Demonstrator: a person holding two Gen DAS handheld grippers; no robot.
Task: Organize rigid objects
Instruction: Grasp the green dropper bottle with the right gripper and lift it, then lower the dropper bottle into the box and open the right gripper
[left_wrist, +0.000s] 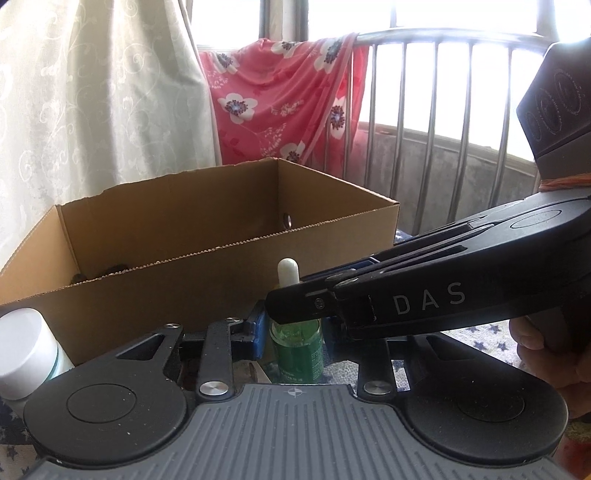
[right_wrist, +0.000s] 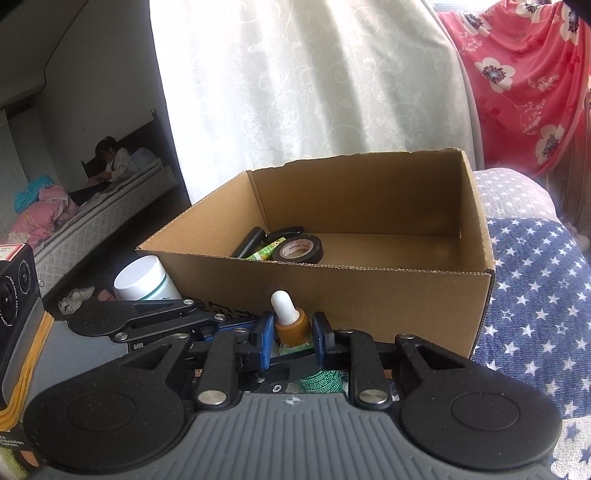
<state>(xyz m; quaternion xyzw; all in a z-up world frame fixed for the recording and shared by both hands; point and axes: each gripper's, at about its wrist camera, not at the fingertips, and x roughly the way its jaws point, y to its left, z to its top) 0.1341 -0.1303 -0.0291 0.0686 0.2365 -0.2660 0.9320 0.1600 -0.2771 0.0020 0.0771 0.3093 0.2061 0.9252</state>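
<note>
A green dropper bottle (left_wrist: 296, 347) with an amber collar and white rubber bulb (right_wrist: 282, 303) stands in front of an open cardboard box (right_wrist: 388, 295). My right gripper (right_wrist: 290, 338) is shut on the bottle's collar, blue pads on both sides. In the left wrist view the right gripper's black fingers (left_wrist: 369, 295) cross from the right over the bottle. My left gripper (left_wrist: 295, 332) sits around the bottle's green body; its right finger is hidden, so its state is unclear. The box (left_wrist: 207, 273) holds a black tape roll (right_wrist: 300, 249), a green tube (right_wrist: 266, 252) and a black stick.
A white jar (right_wrist: 146, 278) stands left of the box, and shows in the left wrist view (left_wrist: 26, 354). Everything sits on a star-patterned blue and white cloth (right_wrist: 535, 295). A pale curtain (right_wrist: 314, 92), a pink floral cloth (left_wrist: 284, 99) and a metal railing (left_wrist: 443, 129) lie behind.
</note>
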